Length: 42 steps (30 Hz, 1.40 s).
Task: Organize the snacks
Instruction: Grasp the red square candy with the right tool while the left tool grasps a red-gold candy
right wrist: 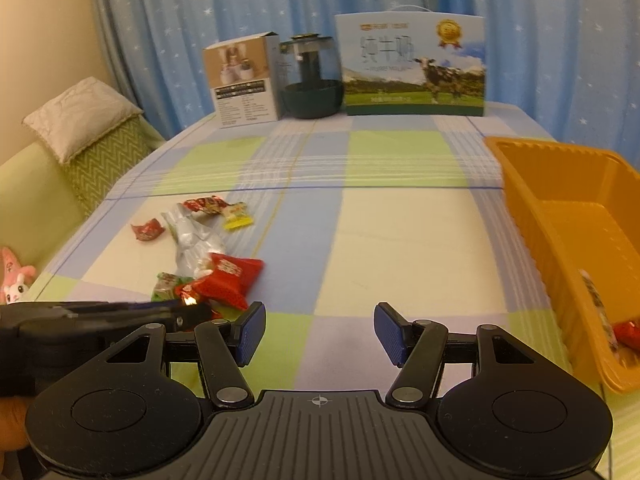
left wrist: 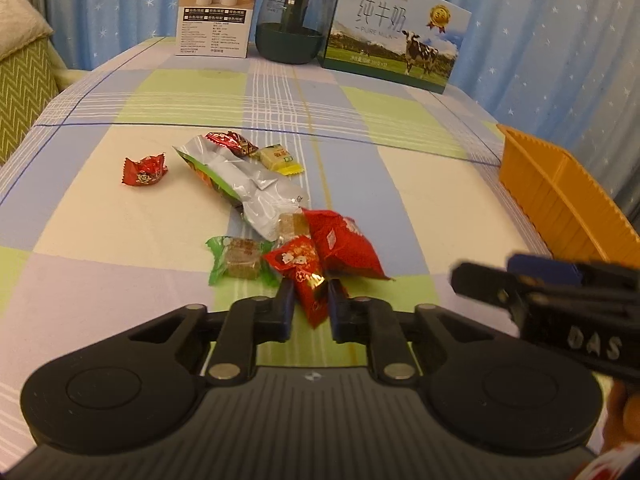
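My left gripper (left wrist: 311,300) is shut on a small red packet with gold print (left wrist: 302,274), at the near end of a pile of snacks on the checked tablecloth. Right behind it lie a bigger red packet (left wrist: 348,248), a green-wrapped cube (left wrist: 240,262) and a silver and green pouch (left wrist: 236,176). Farther back are a yellow candy (left wrist: 280,159) and a lone red candy (left wrist: 144,170). My right gripper (right wrist: 320,332) stands open over bare cloth, with nothing between its fingers. The orange tray (right wrist: 532,200) to its right holds a red candy (right wrist: 628,334) and a long packet (right wrist: 598,304).
At the table's far edge stand a white box (left wrist: 218,8), a dark glass jar (left wrist: 292,20) and a milk carton (left wrist: 396,32), with a blue curtain behind. A green sofa with a cushion (right wrist: 80,116) and a pink plush toy (right wrist: 14,276) lie left.
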{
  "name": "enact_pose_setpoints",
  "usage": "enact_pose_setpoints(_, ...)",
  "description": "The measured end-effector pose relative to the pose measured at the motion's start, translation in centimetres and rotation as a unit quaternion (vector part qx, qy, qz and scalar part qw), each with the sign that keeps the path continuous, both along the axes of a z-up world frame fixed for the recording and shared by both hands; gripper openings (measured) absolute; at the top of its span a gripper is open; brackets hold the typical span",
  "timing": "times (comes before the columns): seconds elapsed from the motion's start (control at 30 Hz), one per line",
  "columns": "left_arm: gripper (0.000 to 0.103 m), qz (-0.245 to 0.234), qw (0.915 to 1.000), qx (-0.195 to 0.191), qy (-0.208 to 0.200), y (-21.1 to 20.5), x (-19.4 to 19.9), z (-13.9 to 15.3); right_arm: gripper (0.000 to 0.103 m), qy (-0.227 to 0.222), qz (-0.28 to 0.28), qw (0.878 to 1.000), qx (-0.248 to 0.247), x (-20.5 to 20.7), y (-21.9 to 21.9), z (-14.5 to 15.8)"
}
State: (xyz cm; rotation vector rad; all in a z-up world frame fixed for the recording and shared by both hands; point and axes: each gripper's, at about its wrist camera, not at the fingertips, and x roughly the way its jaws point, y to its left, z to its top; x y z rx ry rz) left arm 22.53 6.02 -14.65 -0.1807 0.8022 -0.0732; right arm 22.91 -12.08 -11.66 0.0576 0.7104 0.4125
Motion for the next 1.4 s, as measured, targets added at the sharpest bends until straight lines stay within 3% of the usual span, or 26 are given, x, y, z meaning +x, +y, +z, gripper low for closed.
enact_pose_setpoints(0.23, 0.006, -0.002, 0.9995, 0.031, 0.001, 1.3, -1.4, 0.6, 0.061, 0.014, 0.026, 0.999, 0.043, 1.6, 2.3, -0.4)
enact_pose_setpoints(0.53, 0.007, 0.01, 0.9998, 0.016, -0.004, 2.7, -1.8, 0.6, 0.061, 0.038, 0.03, 0.997, 0.067, 4.6, 5.0, -1.2)
enact_pose_setpoints(0.67, 0.013, 0.013, 0.9998, 0.013, -0.008, 2.8, -1.8, 0.6, 0.038, 0.057, 0.036, 0.996, 0.052, 5.4, 5.5, -2.1)
enact_pose_setpoints(0.73, 0.021, 0.015, 0.9999, 0.005, -0.008, 2.8, -1.7, 0.5, 0.026, 0.058, 0.038, 0.996, 0.052, 5.3, 5.2, -2.3)
enact_pose_setpoints(0.93, 0.033, 0.011, 0.9998, -0.003, -0.014, 1.9, -1.1, 0.4, 0.024, 0.037, 0.007, 0.999, 0.035, 4.2, 3.2, -1.5)
enact_pose_setpoints(1.27, 0.032, 0.023, 0.9995, 0.015, -0.012, -0.2, 0.6, -0.2, 0.024, 0.035, -0.013, 0.999, 0.029, 3.5, 0.9, -1.1)
enact_pose_setpoints(1.4, 0.019, 0.026, 0.999, 0.035, -0.014, -0.4, 0.6, -0.3, 0.024, 0.032, -0.011, 0.999, 0.029, 3.3, 0.8, -1.0)
